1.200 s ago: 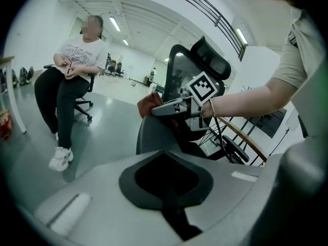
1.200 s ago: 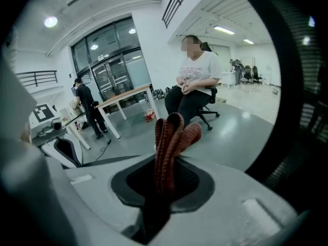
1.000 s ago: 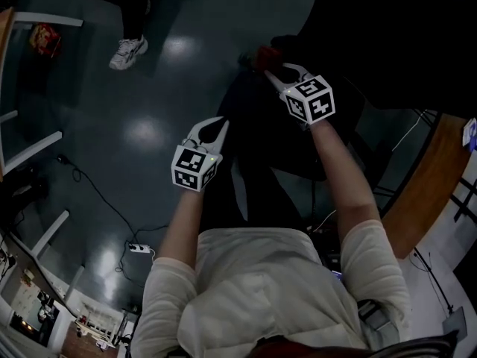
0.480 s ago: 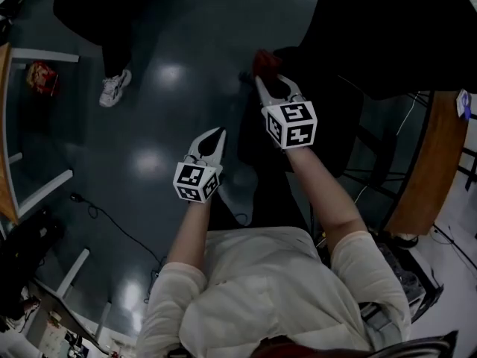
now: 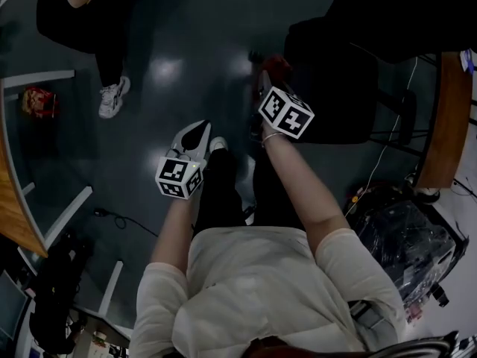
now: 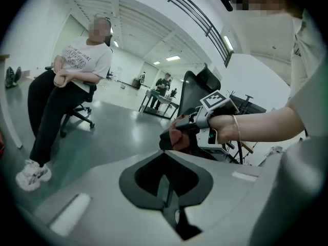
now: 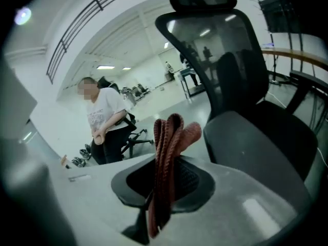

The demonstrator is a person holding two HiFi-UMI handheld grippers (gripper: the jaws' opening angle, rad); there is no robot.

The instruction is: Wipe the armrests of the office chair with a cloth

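The right gripper [image 7: 161, 178] is clenched on a reddish-brown knitted cloth [image 7: 171, 132], folded into a limp strip whose rounded end stands out past the jaws. The black mesh-backed office chair [image 7: 230, 55] sits at about 1 o'clock from the cloth, near it, though contact cannot be told. The left gripper [image 6: 165, 163], at 8 o'clock from the right one, has its jaws together on nothing. The cloth looks soft, light and prone to bunching. The hold across its folded middle seems sound, leaving the padded end free for wiping.
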